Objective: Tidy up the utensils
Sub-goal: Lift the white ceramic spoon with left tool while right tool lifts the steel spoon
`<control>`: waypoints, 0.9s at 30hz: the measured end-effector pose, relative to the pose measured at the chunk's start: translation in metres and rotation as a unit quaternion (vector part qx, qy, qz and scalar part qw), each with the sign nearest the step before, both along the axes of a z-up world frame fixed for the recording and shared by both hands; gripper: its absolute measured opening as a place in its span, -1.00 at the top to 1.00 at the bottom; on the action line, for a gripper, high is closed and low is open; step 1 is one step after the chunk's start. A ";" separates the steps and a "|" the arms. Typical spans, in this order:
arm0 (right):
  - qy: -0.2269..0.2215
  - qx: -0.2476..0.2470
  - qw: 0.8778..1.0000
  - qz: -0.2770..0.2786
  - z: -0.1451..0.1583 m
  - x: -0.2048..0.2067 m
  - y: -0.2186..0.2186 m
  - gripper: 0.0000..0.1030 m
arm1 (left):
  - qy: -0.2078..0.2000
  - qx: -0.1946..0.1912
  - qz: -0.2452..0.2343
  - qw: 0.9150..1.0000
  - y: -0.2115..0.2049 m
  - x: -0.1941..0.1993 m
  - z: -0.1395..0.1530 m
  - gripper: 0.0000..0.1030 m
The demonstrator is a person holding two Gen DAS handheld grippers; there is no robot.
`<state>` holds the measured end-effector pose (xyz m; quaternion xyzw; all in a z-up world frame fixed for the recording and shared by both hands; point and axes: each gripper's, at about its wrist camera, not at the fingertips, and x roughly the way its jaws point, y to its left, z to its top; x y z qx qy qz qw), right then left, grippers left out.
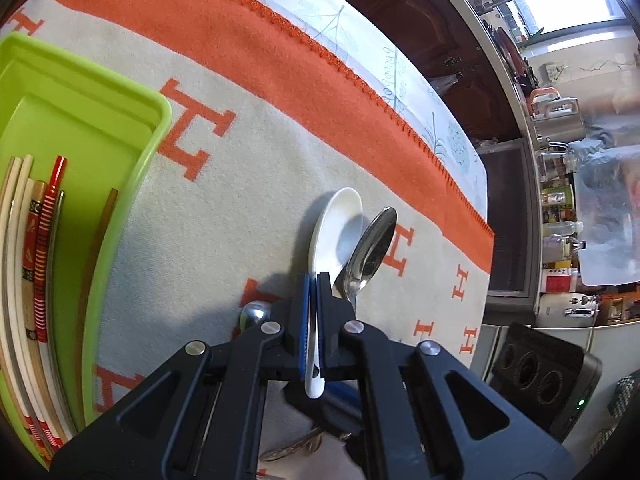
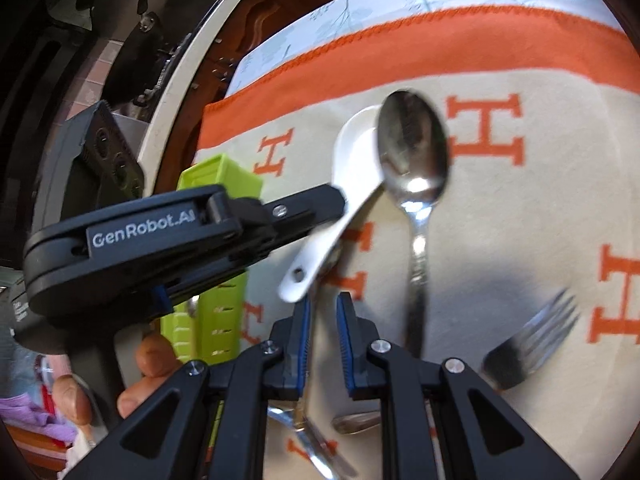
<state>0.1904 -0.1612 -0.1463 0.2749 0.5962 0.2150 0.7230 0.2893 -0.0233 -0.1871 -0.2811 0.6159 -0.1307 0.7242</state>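
Left gripper clamped on white ceramic spoon by its handle, bowl lifted just beside steel spoon; right gripper narrowly parted, holding 0 items (fork nearby); carry level toward green tray, clearing chopsticks.

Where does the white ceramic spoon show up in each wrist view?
Left wrist view: lower centre, white ceramic spoon with its handle clamped in the left tongs, bowl pointing away from the camera.
Right wrist view: centre-left, the spoon runs diagonally, held by the left tongs coming in from the left.
Shared landmark: the metal spoon just right of its bowl.
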 end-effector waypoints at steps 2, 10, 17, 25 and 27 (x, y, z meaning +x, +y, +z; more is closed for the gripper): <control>0.000 0.011 1.000 0.001 0.000 -0.001 0.002 0.71 | 0.004 -0.004 -0.001 1.000 -0.001 -0.002 -0.001 0.98; -0.004 -0.010 1.000 0.008 0.005 -0.002 0.008 0.71 | -0.006 0.008 -0.012 1.000 -0.002 -0.005 0.003 0.98; -0.002 -0.045 0.999 -0.012 0.003 -0.004 -0.005 0.71 | -0.027 0.043 -0.027 0.998 0.004 -0.009 0.020 0.98; -0.010 -0.091 0.993 -0.079 0.012 0.001 -0.032 0.52 | -0.037 0.052 -0.037 0.997 0.020 -0.017 0.033 0.98; -0.009 -0.100 0.991 -0.088 0.012 0.002 -0.037 0.51 | -0.036 0.052 -0.035 0.997 0.027 -0.020 0.034 0.98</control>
